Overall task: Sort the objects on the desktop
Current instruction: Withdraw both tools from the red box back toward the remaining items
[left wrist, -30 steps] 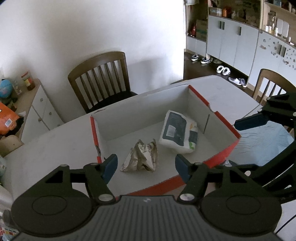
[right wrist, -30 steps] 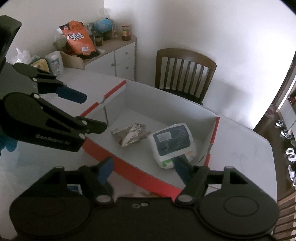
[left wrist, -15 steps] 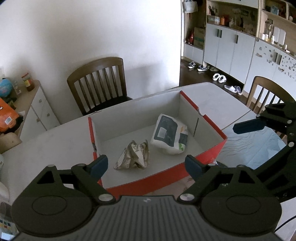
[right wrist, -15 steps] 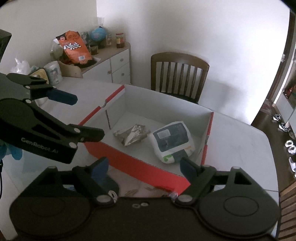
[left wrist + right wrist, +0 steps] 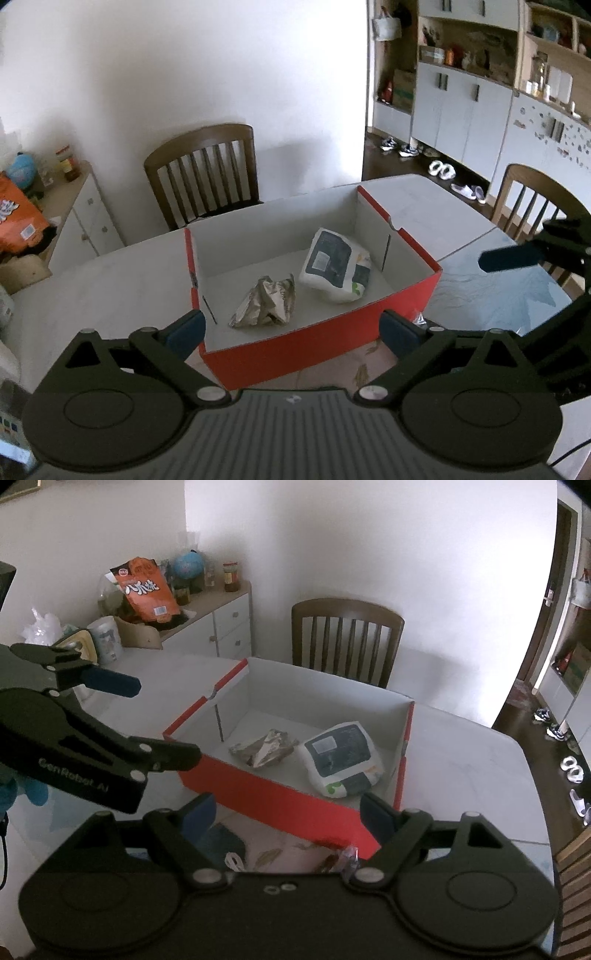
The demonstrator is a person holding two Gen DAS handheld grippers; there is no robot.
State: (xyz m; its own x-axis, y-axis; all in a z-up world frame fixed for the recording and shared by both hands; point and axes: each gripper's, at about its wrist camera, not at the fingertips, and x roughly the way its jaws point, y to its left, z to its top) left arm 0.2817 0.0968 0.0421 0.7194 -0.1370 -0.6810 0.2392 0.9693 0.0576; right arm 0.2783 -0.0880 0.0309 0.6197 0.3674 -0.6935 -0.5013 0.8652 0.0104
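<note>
A red cardboard box (image 5: pixel 317 339) (image 5: pixel 280 797) with a white inside stands on the white table. In it lie a crumpled silver wrapper (image 5: pixel 267 302) (image 5: pixel 264 749) and a white and dark tissue pack (image 5: pixel 334 267) (image 5: pixel 341 760). My left gripper (image 5: pixel 291 330) is open and empty, held back from and above the box's near wall. My right gripper (image 5: pixel 286 816) is open and empty, also above the near side. Small bits of clear wrapper (image 5: pixel 349 856) and a white clip (image 5: pixel 232 860) lie on the table in front of the box.
A wooden chair (image 5: pixel 203 173) stands behind the table, another (image 5: pixel 532 206) at the right. A white sideboard (image 5: pixel 207 627) with an orange snack bag (image 5: pixel 146 590) stands at the left. A blue patterned mat (image 5: pixel 498 291) lies right of the box.
Both grippers have pulled back and up from the box, so more of its red front wall shows. The left gripper's jaws have opened wider. The box contents have not moved.
</note>
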